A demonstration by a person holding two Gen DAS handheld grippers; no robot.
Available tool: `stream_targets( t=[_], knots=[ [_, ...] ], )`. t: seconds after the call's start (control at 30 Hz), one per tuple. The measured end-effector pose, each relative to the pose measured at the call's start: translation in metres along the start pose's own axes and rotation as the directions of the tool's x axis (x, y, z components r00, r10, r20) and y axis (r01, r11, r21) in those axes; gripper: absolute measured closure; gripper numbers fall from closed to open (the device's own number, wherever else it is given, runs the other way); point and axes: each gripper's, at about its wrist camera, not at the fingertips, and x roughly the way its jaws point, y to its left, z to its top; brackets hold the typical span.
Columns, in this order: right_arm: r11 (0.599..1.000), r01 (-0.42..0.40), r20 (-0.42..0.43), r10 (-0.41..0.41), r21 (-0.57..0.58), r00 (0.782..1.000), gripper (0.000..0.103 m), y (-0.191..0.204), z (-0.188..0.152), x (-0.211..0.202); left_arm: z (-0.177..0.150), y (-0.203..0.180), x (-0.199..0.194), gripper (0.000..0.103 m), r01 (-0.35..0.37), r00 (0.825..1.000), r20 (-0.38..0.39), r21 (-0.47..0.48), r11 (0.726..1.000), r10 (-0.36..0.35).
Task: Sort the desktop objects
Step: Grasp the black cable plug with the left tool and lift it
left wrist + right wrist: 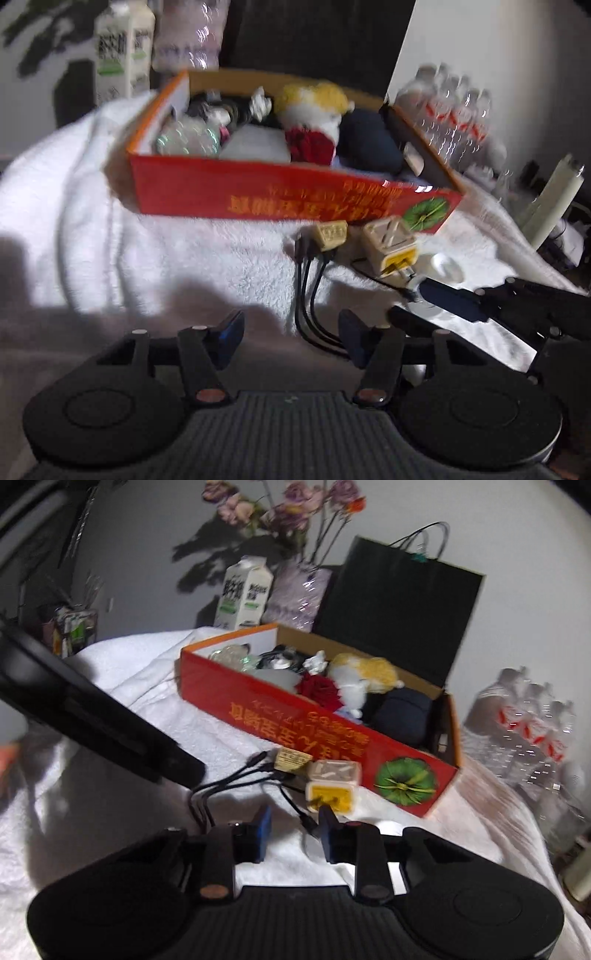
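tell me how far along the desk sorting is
Done: the red box already holds a plush toy, a red flower and a dark pouch. In hand: nothing; left gripper and right gripper both look empty. Left: the plug adapter and cable hub on the white towel.

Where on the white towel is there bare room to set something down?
Bare towel lies left of the red box. In front of the box's right end it is crowded: plug adapters, black cables. The box itself is full.
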Motion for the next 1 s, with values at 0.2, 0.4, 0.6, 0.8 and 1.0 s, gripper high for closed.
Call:
stream_targets(
  t=[0.2,0.4,0.6,0.8,1.0],
  knots=[
    [1.0,0.016,-0.024,-0.016,0.007,1.0,0.089,0.001,0.003,0.03,0.003,-0.007,0.019,0.054,0.013,1.0,0.008,0.017,1.0,-0.014],
    [0.955,-0.022,0.065,0.003,0.294,0.998,0.103,-0.029,-0.002,-0.008,-0.008,-0.01,-0.005,0.101,-0.002,1.0,0.023,0.017,1.0,0.002],
    [0.82,-0.176,0.213,0.068,0.544,0.975,0.103,-0.064,-0.029,-0.087,-0.043,-0.002,-0.086,0.1,0.063,0.992,0.111,-0.044,0.997,-0.057],
    [0.869,-0.105,0.14,0.041,0.483,0.989,0.096,-0.03,-0.052,-0.111,-0.079,0.015,-0.132,0.1,0.032,0.99,0.138,-0.09,0.995,-0.019],
    [0.91,-0.035,0.101,-0.008,0.413,0.995,0.046,-0.023,-0.033,-0.086,-0.087,0.026,-0.143,0.1,0.007,0.989,0.145,-0.111,0.994,0.009]
  ],
)
